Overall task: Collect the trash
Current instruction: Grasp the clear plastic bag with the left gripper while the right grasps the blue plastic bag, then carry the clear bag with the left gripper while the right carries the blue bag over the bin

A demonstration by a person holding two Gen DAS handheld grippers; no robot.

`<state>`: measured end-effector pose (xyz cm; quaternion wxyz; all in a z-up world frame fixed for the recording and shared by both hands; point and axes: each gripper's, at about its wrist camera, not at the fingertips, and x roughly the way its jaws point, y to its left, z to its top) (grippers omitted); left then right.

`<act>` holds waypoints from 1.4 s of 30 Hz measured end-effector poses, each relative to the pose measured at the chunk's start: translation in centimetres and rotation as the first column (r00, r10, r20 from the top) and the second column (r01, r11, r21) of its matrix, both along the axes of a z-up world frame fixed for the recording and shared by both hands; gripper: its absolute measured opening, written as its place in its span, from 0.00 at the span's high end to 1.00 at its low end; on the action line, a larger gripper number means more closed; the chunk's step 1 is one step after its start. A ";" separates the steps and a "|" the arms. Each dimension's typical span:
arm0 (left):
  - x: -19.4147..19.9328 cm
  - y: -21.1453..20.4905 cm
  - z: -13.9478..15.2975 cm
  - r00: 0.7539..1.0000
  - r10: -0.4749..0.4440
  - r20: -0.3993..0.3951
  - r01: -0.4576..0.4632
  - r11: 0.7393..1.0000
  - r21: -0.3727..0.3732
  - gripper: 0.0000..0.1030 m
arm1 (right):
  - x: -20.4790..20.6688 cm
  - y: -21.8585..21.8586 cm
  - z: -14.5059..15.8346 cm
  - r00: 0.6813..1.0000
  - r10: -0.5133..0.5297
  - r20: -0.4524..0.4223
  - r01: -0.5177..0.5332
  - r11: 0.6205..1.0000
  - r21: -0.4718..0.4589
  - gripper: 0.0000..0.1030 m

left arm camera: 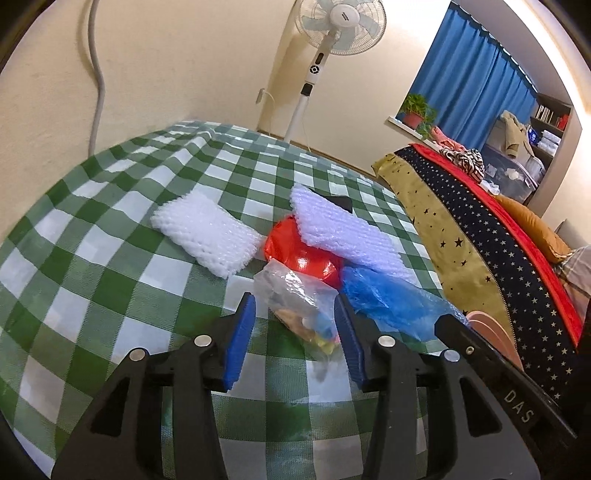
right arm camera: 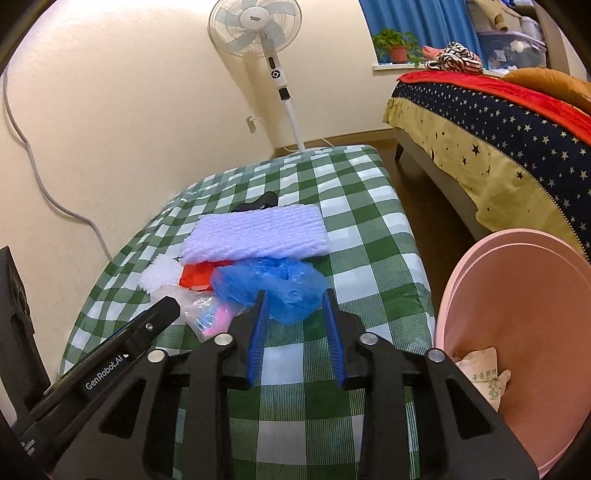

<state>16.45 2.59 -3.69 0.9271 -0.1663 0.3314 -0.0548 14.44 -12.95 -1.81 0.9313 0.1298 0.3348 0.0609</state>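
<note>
On the green checked table (left arm camera: 92, 221) lies a heap of trash. My left gripper (left arm camera: 294, 301) stands open around a clear plastic bag (left arm camera: 295, 295) of small scraps, with a gap at its left pad. A crumpled blue plastic bag (right arm camera: 280, 284) fills the gap of my right gripper (right arm camera: 294, 294) and touches both pads. Behind these lie a red wrapper (left arm camera: 303, 254) and two white foam net sheets (left arm camera: 203, 232) (left arm camera: 351, 236). The clear bag (right arm camera: 207, 310) also shows in the right wrist view, beside the left gripper's finger (right arm camera: 162, 306).
A pink bin (right arm camera: 517, 332) stands at the table's right edge with a crumpled paper packet (right arm camera: 484, 376) inside. A small black object (right arm camera: 258, 203) lies behind the foam. A standing fan (right arm camera: 255, 29) and a bed (right arm camera: 498, 129) are beyond the table.
</note>
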 end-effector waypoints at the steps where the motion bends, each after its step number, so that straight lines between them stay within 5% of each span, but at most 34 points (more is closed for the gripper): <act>1: 0.1 -0.1 0.0 1.000 -0.004 -0.001 0.004 1.000 -0.001 0.57 | 0.1 0.2 0.0 1.000 0.009 0.002 -0.009 1.000 -0.004 0.77; 12: 0.6 -0.5 -0.4 0.999 -0.030 -0.025 0.030 1.000 -0.003 0.61 | -0.1 0.4 0.3 0.999 0.047 0.014 -0.047 0.999 -0.014 0.99; 23: 0.4 -1.6 -0.2 0.998 -0.058 -0.028 0.058 0.998 0.005 0.96 | -1.2 0.8 1.7 0.998 0.052 0.037 -0.051 0.998 -0.030 1.00; 42: -4.9 -1.7 3.2 0.996 -0.085 0.023 0.082 0.990 0.112 0.99 | -6.0 0.2 6.5 0.995 0.043 0.087 -0.038 0.997 -0.061 1.00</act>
